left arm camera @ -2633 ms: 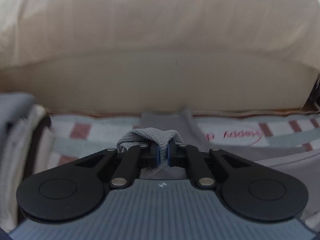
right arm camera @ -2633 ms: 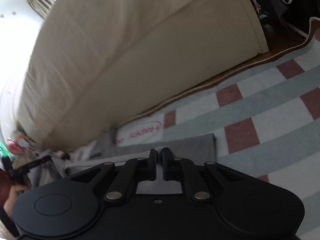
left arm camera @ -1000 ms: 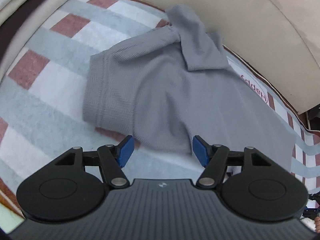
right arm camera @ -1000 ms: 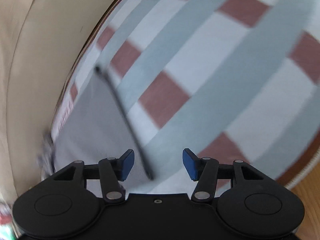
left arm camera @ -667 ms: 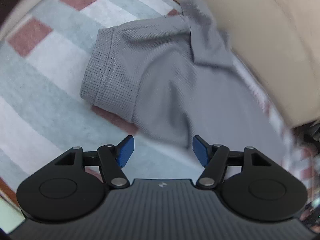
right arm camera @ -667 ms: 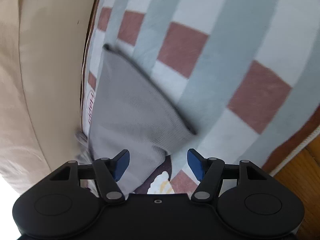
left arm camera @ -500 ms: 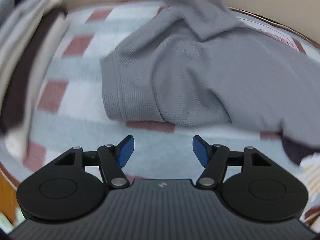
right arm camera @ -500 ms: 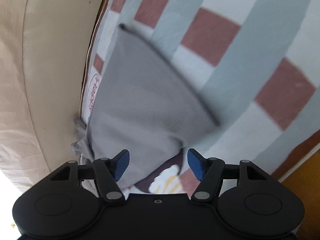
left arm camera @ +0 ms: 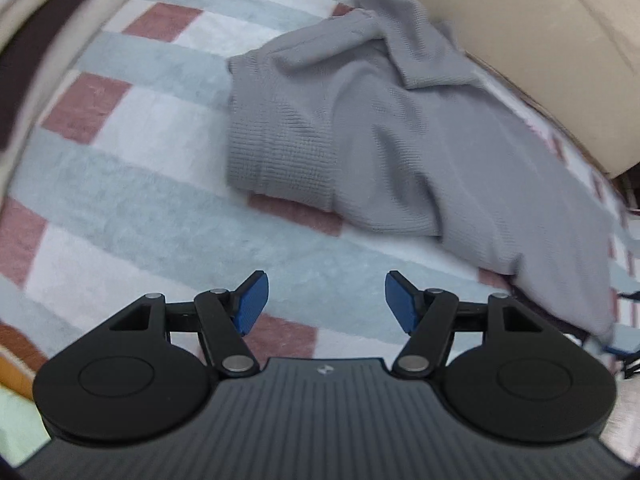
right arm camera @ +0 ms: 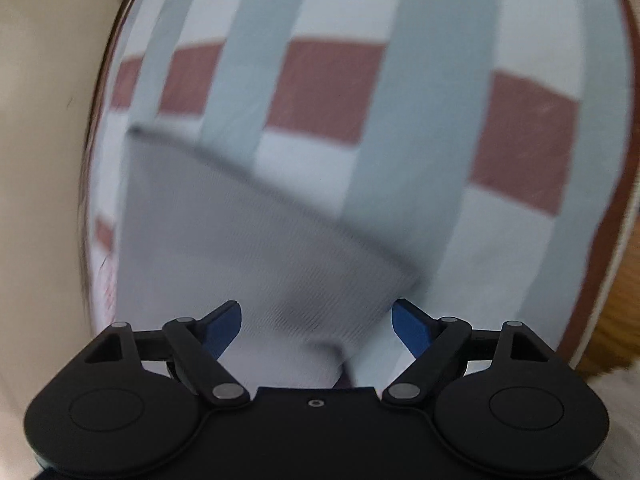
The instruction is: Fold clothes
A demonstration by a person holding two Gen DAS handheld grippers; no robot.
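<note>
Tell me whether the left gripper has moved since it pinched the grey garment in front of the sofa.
Yes. The left gripper has let go and pulled back from the sofa; it is now open, above the checked rug, short of the grey garment.

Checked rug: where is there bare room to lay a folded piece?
Free: the rug between the grey knit garment and the stacked textiles at its left edge, and the rug right of the garment's hem. Crowded: along the beige sofa.

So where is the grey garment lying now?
The grey garment lies crumpled on the checked rug, in the left wrist view's upper right, against the beige sofa.
</note>
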